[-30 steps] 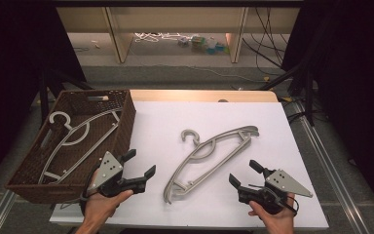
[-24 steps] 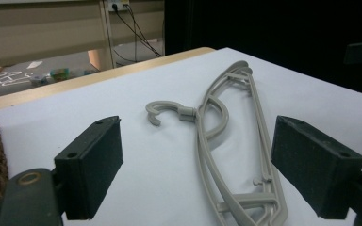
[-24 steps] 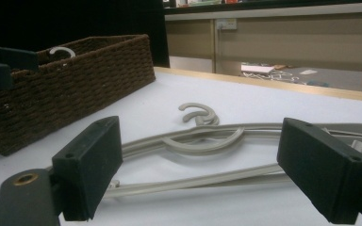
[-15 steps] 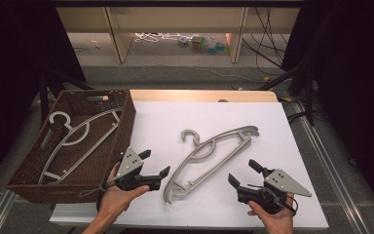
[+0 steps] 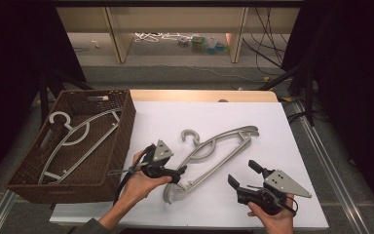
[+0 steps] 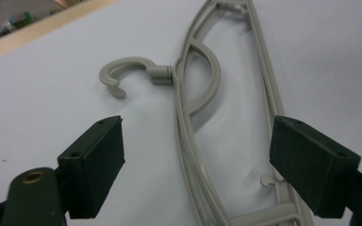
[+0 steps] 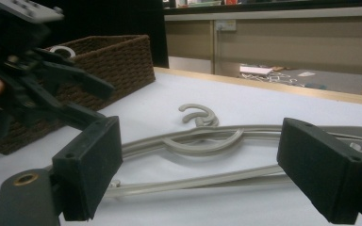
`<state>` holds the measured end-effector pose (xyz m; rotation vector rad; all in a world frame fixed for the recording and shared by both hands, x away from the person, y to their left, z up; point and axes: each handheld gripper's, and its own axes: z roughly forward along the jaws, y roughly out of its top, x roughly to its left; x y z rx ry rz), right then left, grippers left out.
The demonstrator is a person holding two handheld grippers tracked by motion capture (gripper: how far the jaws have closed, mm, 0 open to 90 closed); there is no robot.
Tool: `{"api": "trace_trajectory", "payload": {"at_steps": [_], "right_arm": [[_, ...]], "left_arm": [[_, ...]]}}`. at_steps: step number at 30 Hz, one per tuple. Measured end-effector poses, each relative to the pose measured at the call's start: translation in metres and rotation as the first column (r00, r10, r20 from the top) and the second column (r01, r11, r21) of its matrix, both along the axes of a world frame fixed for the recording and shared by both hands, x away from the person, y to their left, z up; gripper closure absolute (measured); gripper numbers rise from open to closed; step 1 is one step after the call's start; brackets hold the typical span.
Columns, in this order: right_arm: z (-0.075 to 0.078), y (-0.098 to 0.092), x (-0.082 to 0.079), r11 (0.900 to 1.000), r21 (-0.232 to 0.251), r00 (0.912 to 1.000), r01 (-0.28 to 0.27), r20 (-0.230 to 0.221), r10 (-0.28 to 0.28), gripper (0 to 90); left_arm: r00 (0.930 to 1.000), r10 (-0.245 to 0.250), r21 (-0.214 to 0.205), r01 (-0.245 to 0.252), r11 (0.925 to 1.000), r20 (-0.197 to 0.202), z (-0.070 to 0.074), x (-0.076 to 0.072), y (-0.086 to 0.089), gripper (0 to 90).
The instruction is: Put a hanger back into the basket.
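- the left gripper (image 5: 179, 171) has moved from beside the basket (image 5: 122, 131) toward the table's middle, and is now over the lower end of the grey hanger (image 5: 216, 151); the right gripper (image 5: 243, 174) has kept its place near the front edge.
- the hanger is pale grey plastic, lying flat and diagonal mid-table, hook (image 6: 122, 75) toward the basket.
- another hanger (image 5: 78, 136) lies in the basket at the left edge.
- left jaws are spread wide, straddling the hanger's arms and holding nothing.
- right jaws are spread wide and empty, with the hanger beyond them.

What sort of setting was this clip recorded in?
Probably a lab or recording studio rather than a home: a white-covered table flanked by dark curtains, loose cables on the floor, and a bare wooden shelf unit behind.
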<state>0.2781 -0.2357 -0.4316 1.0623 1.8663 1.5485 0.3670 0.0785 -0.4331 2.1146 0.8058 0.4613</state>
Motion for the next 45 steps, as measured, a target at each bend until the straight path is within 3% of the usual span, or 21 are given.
{"api": "trace_trajectory", "payload": {"at_steps": [2, 3, 4, 12, 13, 16, 18, 26, 30, 33, 34, 35, 36, 37, 39, 40, 45], "right_arm": [[0.0, 0.0, 0.001, 1.0, -0.003, 0.9999, 0.004, 0.014, -0.004, 15.6], [0.0, 0.0, 0.001, 1.0, 0.001, 0.9998, 0.004, 0.019, -0.004, 15.6], [0.0, 0.0, 0.0, 1.0, 0.0, 0.9998, 0.003, 0.02, -0.003, 15.6], [0.0, -0.001, 0.0, 1.0, 0.001, 0.9999, -0.005, 0.014, 0.005, 15.7], [0.0, 0.0, 0.0, 1.0, 0.0, 0.9999, 0.002, 0.016, -0.002, 15.7], [0.0, -0.001, 0.0, 1.0, -0.004, 0.9998, 0.004, 0.018, -0.004, 15.7], [0.0, -0.001, 0.0, 1.0, 0.001, 0.9998, 0.003, 0.019, -0.003, 15.7], [0.0, 0.0, 0.0, 1.0, -0.002, 1.0, -0.003, -0.003, 0.003, 15.8], [-0.002, 0.001, 0.001, 0.9998, 0.021, 0.9999, -0.007, 0.015, 0.006, 15.8], [0.0, -0.001, 0.0, 1.0, 0.001, 1.0, 0.004, 0.002, -0.004, 15.8], [-0.001, -0.001, 0.0, 1.0, 0.005, 1.0, -0.002, -0.001, 0.002, 15.8], [0.0, -0.001, 0.0, 1.0, 0.002, 1.0, 0.002, -0.004, -0.002, 15.8], [0.0, -0.001, 0.0, 1.0, 0.0, 1.0, 0.005, -0.002, -0.005, 15.8], [0.0, -0.001, 0.0, 1.0, 0.0, 1.0, 0.003, 0.003, -0.003, 15.9], [-0.001, -0.001, 0.001, 1.0, 0.009, 1.0, -0.004, 0.006, 0.003, 15.9], [-0.001, -0.001, 0.0, 1.0, 0.007, 1.0, -0.002, 0.0, 0.002, 15.9], [0.0, -0.001, 0.0, 1.0, -0.004, 1.0, 0.005, 0.008, -0.005, 16.0]], "left_arm": [[0.9999, -0.007, 0.052, 0.007, 0.9986, -0.009, -0.005, 0.009, -0.008, 21.6], [0.9994, -0.018, 0.096, 0.021, 0.9951, -0.029, -0.006, 0.014, -0.009, 22.1], [0.9987, -0.015, 0.105, 0.02, 0.9943, -0.049, -0.008, 0.017, -0.012, 21.9], [0.9972, 0.002, 0.14, 0.008, 0.9901, -0.074, -0.016, 0.03, -0.024, 27.6], [0.997, -0.003, 0.16, 0.015, 0.9869, -0.077, -0.016, 0.031, -0.024, 27.7], [0.9966, 0.014, 0.162, 0.0, 0.9868, -0.082, -0.019, 0.036, -0.026, 31.3], [0.9947, 0.011, 0.172, 0.007, 0.985, -0.103, -0.021, 0.039, -0.026, 31.7], [0.9881, 0.004, 0.24, 0.034, 0.9702, -0.154, -0.027, 0.05, -0.035, 38.6], [0.9811, 0.005, 0.244, 0.043, 0.9688, -0.193, -0.031, 0.059, -0.041, 47.3], [0.976, 0.005, 0.244, 0.05, 0.9684, -0.217, -0.036, 0.063, -0.043, 52.9], [0.9736, 0.001, 0.257, 0.059, 0.9645, -0.228, -0.038, 0.066, -0.043, 56.9], [0.9657, -0.002, 0.225, 0.062, 0.9724, -0.259, -0.04, 0.068, -0.042, 59.2], [0.9657, 0.007, 0.211, 0.05, 0.9763, -0.259, -0.039, 0.068, -0.042, 63.8], [0.9684, 0.004, 0.228, 0.055, 0.9722, -0.249, -0.038, 0.069, -0.042, 68.7], [0.9653, 0.005, 0.227, 0.056, 0.9723, -0.261, -0.038, 0.07, -0.042, 75.5], [0.9557, 0.009, 0.212, 0.056, 0.9757, -0.294, -0.038, 0.072, -0.041, 75.9], [0.955, 0.03, 0.198, 0.031, 0.9798, -0.295, -0.037, 0.073, -0.039, 77.4]]}}
